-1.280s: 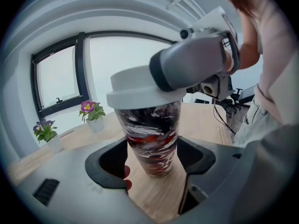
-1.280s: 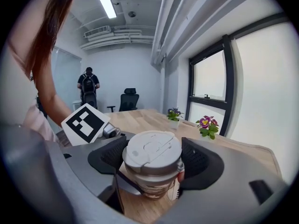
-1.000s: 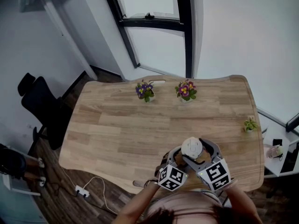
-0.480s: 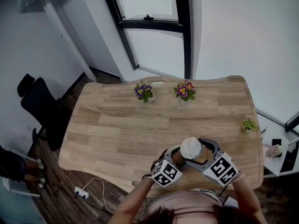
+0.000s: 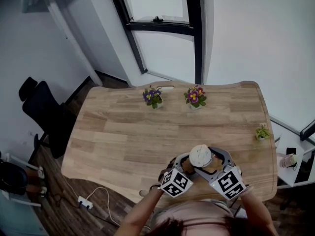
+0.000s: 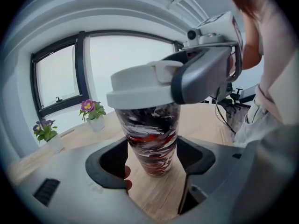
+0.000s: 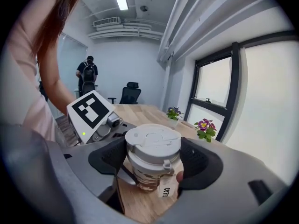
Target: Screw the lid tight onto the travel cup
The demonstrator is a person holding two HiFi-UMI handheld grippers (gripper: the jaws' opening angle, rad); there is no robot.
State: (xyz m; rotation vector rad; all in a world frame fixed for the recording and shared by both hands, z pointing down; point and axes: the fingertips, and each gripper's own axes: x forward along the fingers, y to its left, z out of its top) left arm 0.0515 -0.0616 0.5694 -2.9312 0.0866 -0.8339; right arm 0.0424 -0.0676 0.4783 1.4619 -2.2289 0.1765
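Two grips are acting: my left tongs (image 6: 152,157) are clamping the cup (image 6: 149,139) on the table (image 5: 147,127), my right tongs (image 7: 152,160) the lid (image 7: 152,141). Likely risk: cup slipping, turning with lid, leaving it unsealed.

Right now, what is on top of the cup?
A white lid sits on the cup, clamped by the right gripper. It covers the mouth, so the cup's inside is hidden.

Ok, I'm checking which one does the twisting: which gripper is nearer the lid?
Right. The right gripper is clamped on the lid itself. The left gripper holds the travel cup lower down, beneath the lid.
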